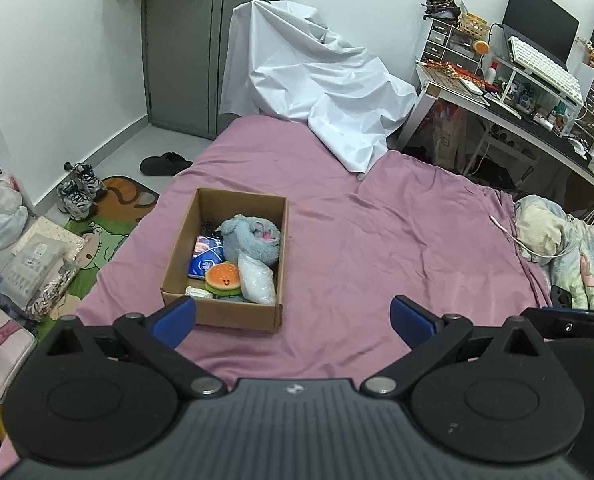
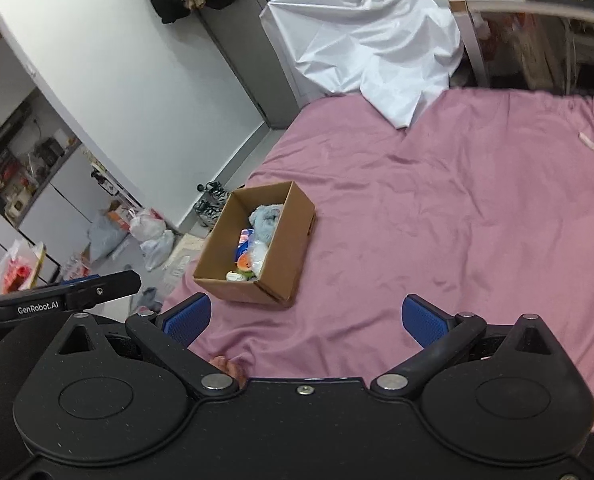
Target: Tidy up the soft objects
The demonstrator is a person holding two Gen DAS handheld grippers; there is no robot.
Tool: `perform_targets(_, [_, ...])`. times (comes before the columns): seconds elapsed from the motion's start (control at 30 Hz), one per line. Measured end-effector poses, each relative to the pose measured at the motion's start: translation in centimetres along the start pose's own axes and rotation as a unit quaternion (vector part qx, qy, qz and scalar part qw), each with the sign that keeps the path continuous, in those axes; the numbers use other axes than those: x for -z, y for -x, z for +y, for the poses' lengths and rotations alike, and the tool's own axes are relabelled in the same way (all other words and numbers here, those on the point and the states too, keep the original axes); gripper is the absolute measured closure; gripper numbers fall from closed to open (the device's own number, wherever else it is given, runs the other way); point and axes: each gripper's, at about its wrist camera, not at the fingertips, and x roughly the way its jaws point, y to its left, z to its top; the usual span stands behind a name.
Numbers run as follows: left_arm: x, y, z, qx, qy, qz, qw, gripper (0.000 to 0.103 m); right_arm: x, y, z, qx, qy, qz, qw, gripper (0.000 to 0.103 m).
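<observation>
So both grippers are just hanging above the pink bedsheet, neither one holding anything. The left gripper has its blue pads spread wide apart with only sheet between them, and the right gripper is spread just as wide and empty.

The cardboard box sits on the bed near its left edge, just ahead of the left gripper, flaps open at the top. Inside it's a jumble: a grey-blue plush at the back, a little burger plush up front, a clear-white bag of something leaning on the right wall, and a blue packet on the left. There's a whitish thing in the near-left corner, half cut off by the box wall, can't tell what it is.

From the right wrist the same box is further off and at an angle, and its wall hides most of the contents, just blurry bits of plush and color.

A white sheet drapes over something at the head of the bed, no idea what's under it. A rumpled patterned blanket sits at the bed's right edge, cut off by the frame.
</observation>
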Motion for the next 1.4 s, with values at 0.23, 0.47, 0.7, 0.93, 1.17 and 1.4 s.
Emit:
perform_targets(0.23, [-0.01,-0.09,0.11,0.001,0.004,0.004,1.0,0.001,-0.01,0.05,0.48,0.013,0.01,-0.004,1.0,0.0])
perform_targets(0.47, [0.06,-0.02,0.05,-0.002,0.004,0.003,1.0,0.0,-0.05,0.02,0.43,0.01,0.008,-0.002,1.0,0.0])
perform_targets(0.7, [0.0,-0.1,-0.15,-0.009,0.005,0.006,0.9999,0.001,0.0,0.05,0.31,0.012,0.008,-0.003,1.0,0.0])
perform_targets(0.93, [-0.07,-0.28,-0.18,-0.013,0.005,0.008,0.9999,0.0,0.03,0.21,0.39,0.02,0.014,-0.014,1.0,0.0])
perform_targets(1.17, [-0.02,-0.35,-0.23,-0.014,0.006,0.009,0.9999,0.0,-0.02,0.18,0.15,0.019,0.011,-0.012,1.0,0.0])
perform_targets(1.4, [0.13,-0.46,-0.43,-0.016,0.005,0.01,0.9998,0.001,0.07,0.17,0.07,0.022,0.01,-0.012,1.0,0.0])
